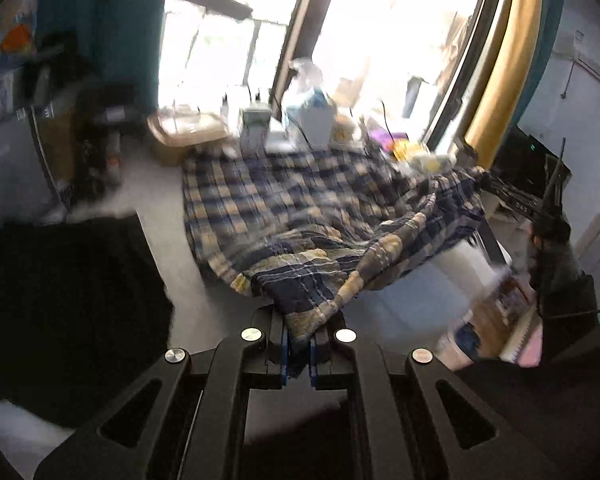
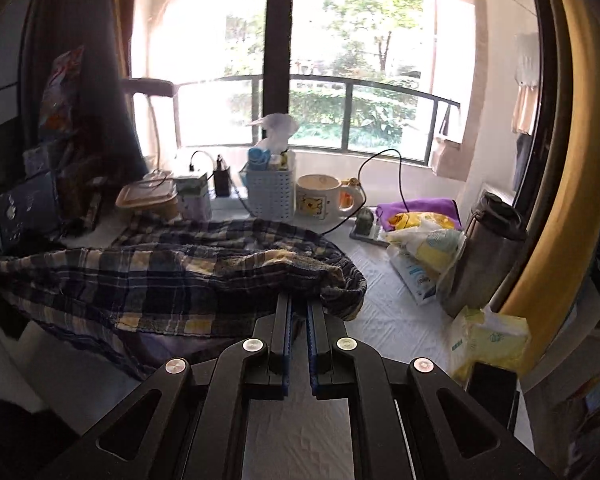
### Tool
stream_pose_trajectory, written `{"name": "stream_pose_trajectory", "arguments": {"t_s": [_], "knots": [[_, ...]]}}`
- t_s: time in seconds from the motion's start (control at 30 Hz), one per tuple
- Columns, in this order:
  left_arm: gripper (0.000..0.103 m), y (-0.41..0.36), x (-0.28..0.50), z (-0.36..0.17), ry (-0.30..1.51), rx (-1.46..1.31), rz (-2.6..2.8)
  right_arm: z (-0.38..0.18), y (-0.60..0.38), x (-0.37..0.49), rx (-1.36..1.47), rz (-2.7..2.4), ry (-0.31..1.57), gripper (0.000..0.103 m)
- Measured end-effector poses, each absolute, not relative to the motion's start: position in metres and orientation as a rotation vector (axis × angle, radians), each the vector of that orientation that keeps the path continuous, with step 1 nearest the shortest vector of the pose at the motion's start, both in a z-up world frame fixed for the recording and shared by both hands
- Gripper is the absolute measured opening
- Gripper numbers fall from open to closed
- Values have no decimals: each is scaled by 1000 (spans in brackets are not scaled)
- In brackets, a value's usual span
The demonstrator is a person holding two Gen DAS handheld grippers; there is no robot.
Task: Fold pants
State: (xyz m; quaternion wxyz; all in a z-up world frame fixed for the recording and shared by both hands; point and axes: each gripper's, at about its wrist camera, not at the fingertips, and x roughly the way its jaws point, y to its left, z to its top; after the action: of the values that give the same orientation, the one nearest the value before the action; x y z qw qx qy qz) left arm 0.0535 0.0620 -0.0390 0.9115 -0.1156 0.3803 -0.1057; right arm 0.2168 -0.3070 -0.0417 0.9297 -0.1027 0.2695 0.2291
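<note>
The pants (image 1: 292, 208) are navy and yellow plaid and lie spread over a white table (image 2: 384, 320) by the window. In the left wrist view my left gripper (image 1: 299, 320) is shut on a corner of the pants and holds it lifted off the table's near edge. The cloth stretches away to the right gripper (image 1: 496, 188), seen at the far right holding another part. In the right wrist view my right gripper (image 2: 299, 300) is shut on the gathered edge of the pants (image 2: 172, 272), which trail off to the left.
Along the window side stand a lidded food box (image 2: 148, 196), a white basket (image 2: 270, 190), a Pooh mug (image 2: 324, 198), a purple cloth (image 2: 420, 206), snack packets (image 2: 428, 244), a steel flask (image 2: 484, 248), a tissue pack (image 2: 488, 340) and a phone (image 2: 492, 396). Dark cloth (image 1: 68, 312) lies at left.
</note>
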Motion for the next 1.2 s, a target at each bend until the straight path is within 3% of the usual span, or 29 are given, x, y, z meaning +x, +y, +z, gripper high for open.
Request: {"name": "stream_pose_trajectory", "arguments": {"t_s": [0.33,0.43,0.47,0.5,0.57,0.67,0.73,0.77,0.83,0.9,0.97,1.2], "knots": [[6,42,36,-109,1034,-252,-275,-114,-330,191,-156,428,727,6],[10,41,29,-118,1076,-260,-284,-129,-334,186,-142,425,757,6],[14,43,27,-122,1087,-261,-281,-134,-335,186,-136,422,767,6],[26,45,26,-124,1094,-259,-267,-140,-336,187,-130,413,781,6],[39,55,21,-127,1102,-261,-211,-150,-338,189,-128,381,805,6],[41,77,14,-123,1088,-263,-138,-156,-345,187,-100,361,822,7],[48,89,17,-114,1048,-248,-81,-151,-353,183,-80,352,805,8],[55,95,23,-109,1016,-237,-50,-148,-357,182,-74,341,789,13],[58,102,40,-98,951,-217,-36,-139,-364,180,-58,318,759,24],[58,105,61,-93,913,-199,-39,-131,-374,180,-24,313,729,55],[58,106,90,-94,865,-186,-42,-125,-382,182,11,324,704,71],[58,91,179,-134,927,-148,-102,-140,-380,207,64,349,747,71]]}}
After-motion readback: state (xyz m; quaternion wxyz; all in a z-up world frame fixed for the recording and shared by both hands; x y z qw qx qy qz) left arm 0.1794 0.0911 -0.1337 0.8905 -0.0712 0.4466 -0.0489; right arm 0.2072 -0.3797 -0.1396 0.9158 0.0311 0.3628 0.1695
